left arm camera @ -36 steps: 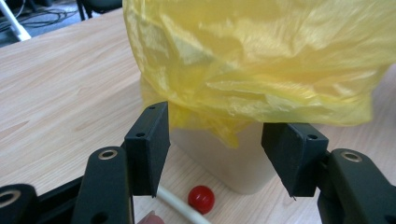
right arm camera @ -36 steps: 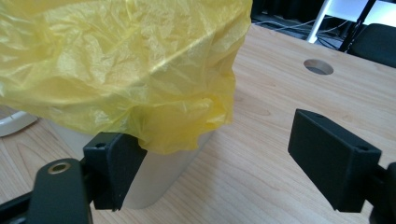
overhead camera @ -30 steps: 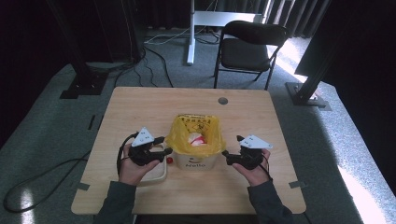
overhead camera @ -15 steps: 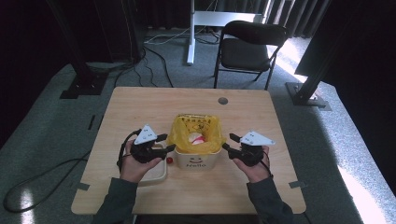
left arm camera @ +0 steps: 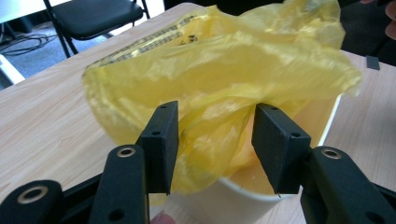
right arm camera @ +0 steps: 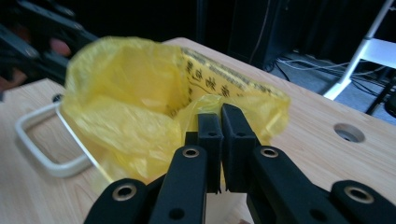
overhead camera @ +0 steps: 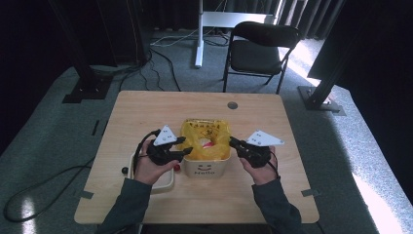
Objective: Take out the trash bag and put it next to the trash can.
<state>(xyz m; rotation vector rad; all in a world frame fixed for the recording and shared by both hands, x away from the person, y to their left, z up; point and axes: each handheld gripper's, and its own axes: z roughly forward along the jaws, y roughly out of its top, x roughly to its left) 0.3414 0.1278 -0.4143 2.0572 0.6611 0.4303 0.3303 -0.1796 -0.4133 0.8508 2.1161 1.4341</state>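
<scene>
Both tongs have risen beside the white bin [overhead camera: 207, 168]: my right tongs [right arm camera: 220, 122] have just clamped its yellow bag [overhead camera: 207, 141], my left tongs [left arm camera: 215, 140], closing, straddle a fold unpinched, to lift the liner out.

Place: recording studio or lab, as I see it.
Walls: black curtains [overhead camera: 58, 29].
Floor: grey carpet [overhead camera: 44, 126], loose cables [overhead camera: 160, 46].
Rig: black stands [overhead camera: 85, 73].
Furniture: my wooden table [overhead camera: 146, 112], folding chair [overhead camera: 260, 48].

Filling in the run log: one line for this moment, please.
left claw: closing around yellow bag | right claw: shut on bag edge | bag in white bin
</scene>
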